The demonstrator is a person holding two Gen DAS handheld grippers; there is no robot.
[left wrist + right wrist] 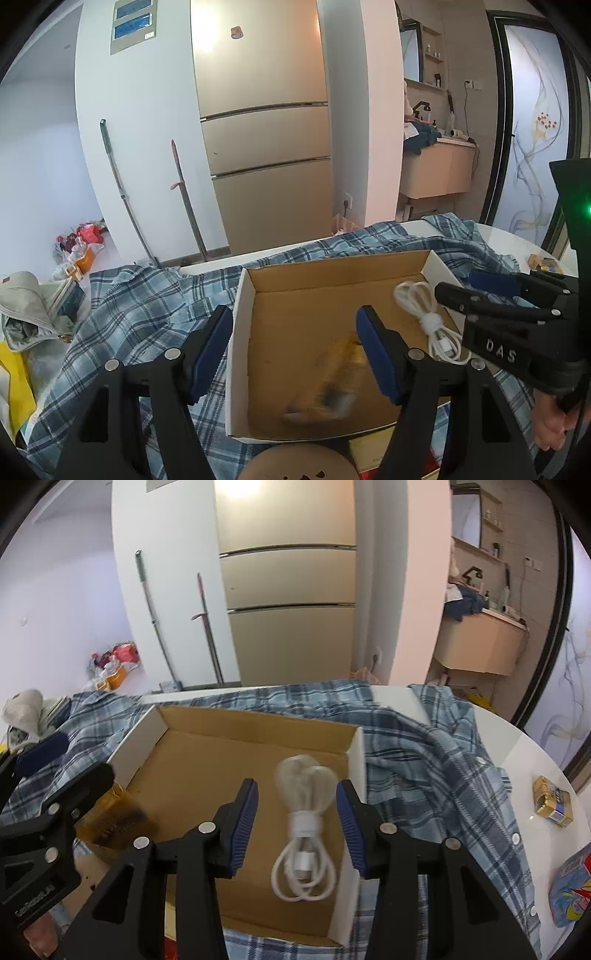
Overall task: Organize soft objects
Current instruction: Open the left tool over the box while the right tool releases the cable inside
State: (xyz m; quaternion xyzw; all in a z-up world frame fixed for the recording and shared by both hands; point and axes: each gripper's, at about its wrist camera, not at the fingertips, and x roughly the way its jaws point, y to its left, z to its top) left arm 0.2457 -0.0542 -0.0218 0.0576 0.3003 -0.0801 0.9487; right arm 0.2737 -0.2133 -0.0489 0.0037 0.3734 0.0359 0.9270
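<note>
An open cardboard box (255, 306) (236, 720) sits on a blue plaid shirt (122, 306) (436, 768) spread over a white table. My left gripper (295, 343) is open above the box; a blurred yellow-brown packet (332, 384) (110, 819) lies or falls below it in the box. My right gripper (295, 823) is open over a coiled white cable (306, 834) (428, 317) in the box's right side. The cable looks blurred at its top. The right gripper shows in the left wrist view (476, 291).
A small gold-and-blue packet (552, 801) (545, 263) and a colourful bag (570, 893) lie on the table's right. A grey bag (26, 314) and yellow item (14, 384) are at the left. A round wooden stool (299, 463) is near. A fridge (258, 129) stands behind.
</note>
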